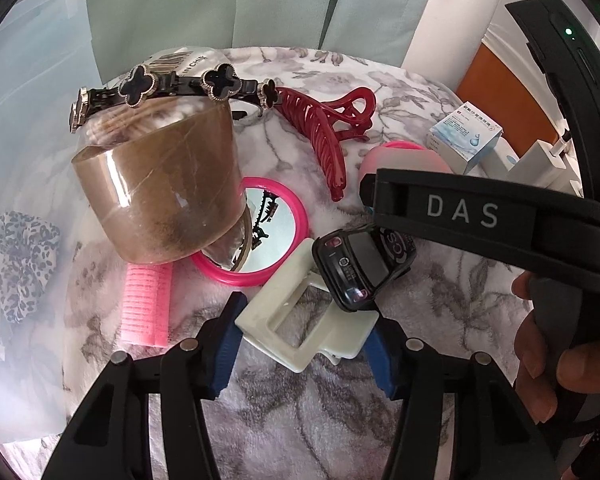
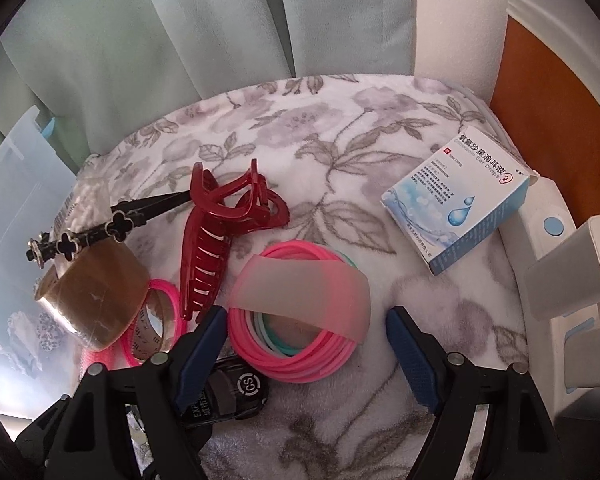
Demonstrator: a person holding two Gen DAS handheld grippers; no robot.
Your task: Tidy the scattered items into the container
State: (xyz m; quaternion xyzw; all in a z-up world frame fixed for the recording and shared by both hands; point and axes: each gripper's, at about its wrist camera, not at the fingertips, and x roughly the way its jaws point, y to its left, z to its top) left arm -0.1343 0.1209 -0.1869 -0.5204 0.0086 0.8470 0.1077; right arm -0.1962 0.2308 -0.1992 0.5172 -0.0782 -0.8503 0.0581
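My left gripper (image 1: 304,344) is open around a cream square hair claw (image 1: 300,328) on the floral blanket; its blue pads flank the claw. A black toy car (image 1: 360,264) rests on the claw's far side. My right gripper (image 2: 304,356) is open over a stack of pink and teal bands (image 2: 300,320) topped by a frosted pink band. The car (image 2: 232,396) lies under its left finger. A brown tape roll (image 1: 160,192), a pink mirror (image 1: 268,240), a red hair claw (image 1: 324,132) and a black clover barrette (image 1: 172,84) lie nearby. The clear container (image 1: 32,92) stands at left.
A leopard scrunchie (image 1: 24,264) shows through the container's wall. A pink hair roller (image 1: 146,304) lies by the tape. A blue ear-drops box (image 2: 460,200) sits at right beside white devices (image 2: 568,264). Green curtains hang behind. The right gripper's body (image 1: 480,216) crosses the left wrist view.
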